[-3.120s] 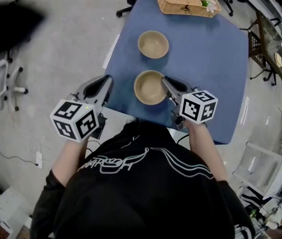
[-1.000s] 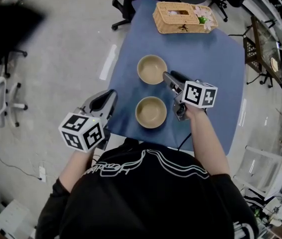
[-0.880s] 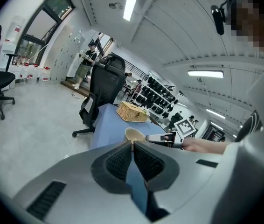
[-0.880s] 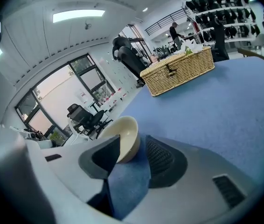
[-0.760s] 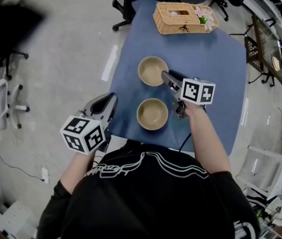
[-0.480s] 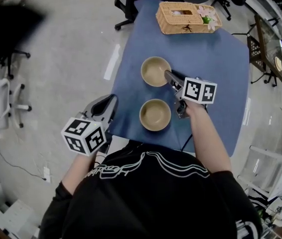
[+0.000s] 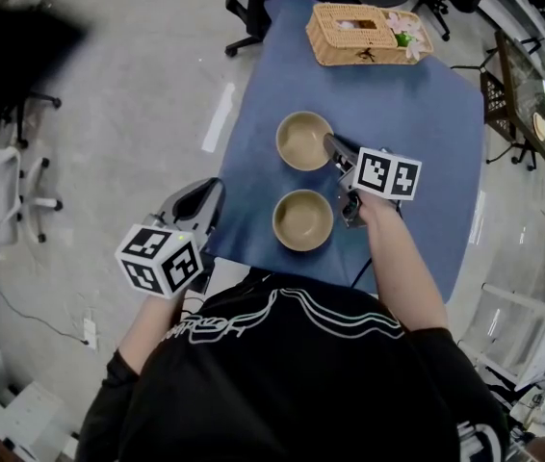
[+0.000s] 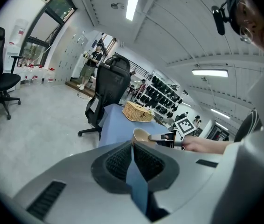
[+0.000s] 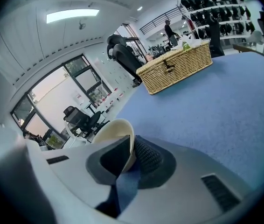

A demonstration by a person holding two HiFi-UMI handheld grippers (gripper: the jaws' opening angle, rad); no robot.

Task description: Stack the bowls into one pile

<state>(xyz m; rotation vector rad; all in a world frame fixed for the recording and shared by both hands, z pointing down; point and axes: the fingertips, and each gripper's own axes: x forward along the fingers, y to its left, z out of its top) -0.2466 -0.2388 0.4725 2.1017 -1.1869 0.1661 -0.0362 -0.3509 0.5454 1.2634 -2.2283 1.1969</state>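
The jaws of the right gripper (image 9: 132, 143) have just been closing, and the rim of the far bowl (image 9: 112, 133) stands between them: one pad is inside the bowl and the other outside, so the thin wall is pinched at one point of its right side. Such a grip on the rim is probably chosen because the bowl is too wide to take across. This bowl sits upright on the table (image 7: 417, 114) and is the one closer to the basket (image 7: 367, 33); it does not seem lifted yet. The near bowl (image 7: 302, 219) stands further from the basket, on the same line, just apart from the first and also upright with its mouth free, so it can receive the other. The left gripper (image 8: 133, 146) has its jaws brought together with nothing in them. It hangs beyond the table's left edge, well away from the basket, and it seems to wait there so that the way between the bowls is free.
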